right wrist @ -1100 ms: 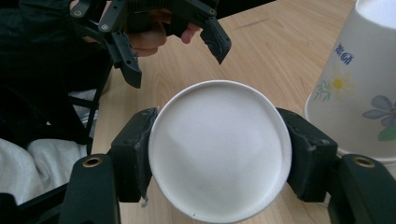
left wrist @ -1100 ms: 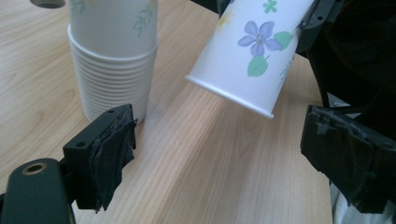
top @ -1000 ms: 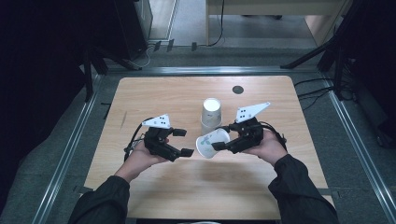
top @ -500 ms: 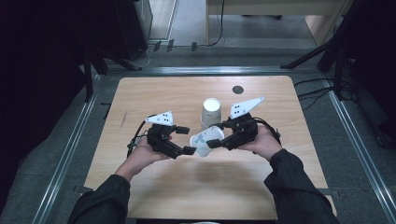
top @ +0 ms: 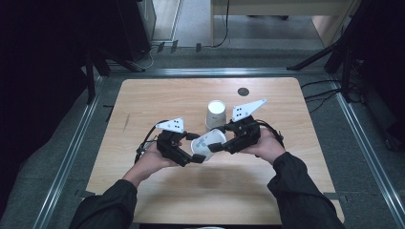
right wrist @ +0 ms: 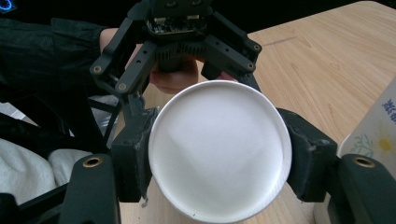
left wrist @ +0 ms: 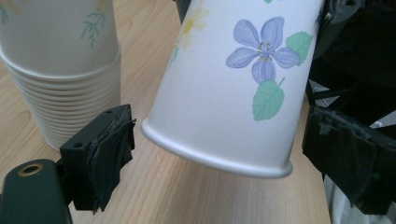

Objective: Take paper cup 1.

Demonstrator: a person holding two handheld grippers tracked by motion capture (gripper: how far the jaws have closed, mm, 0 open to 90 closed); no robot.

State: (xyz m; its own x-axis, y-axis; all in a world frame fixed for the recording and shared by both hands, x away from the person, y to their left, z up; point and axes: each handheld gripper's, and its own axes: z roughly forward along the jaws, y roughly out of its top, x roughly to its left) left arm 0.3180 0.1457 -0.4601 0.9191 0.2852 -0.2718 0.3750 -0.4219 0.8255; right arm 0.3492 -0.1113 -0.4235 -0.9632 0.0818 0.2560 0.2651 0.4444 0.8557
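On the wooden table (top: 157, 102) the two hand-held grippers meet just below centre, with a single flowered paper cup (top: 208, 143) between them. The right gripper (top: 216, 146), coming in from 3 o'clock, has its jaws closed against the cup's closed base end; in the right gripper view the pads press both sides of the white base (right wrist: 219, 149). The cup lies tilted, rim toward the left gripper (top: 197, 148), which comes in from 8 o'clock. In the left gripper view that gripper's jaws stand wide, one on either side of the cup's rim (left wrist: 217, 156), apart from it. A stack of upturned paper cups (top: 216, 113) stands on the table at 12 o'clock from the held cup, close behind it.
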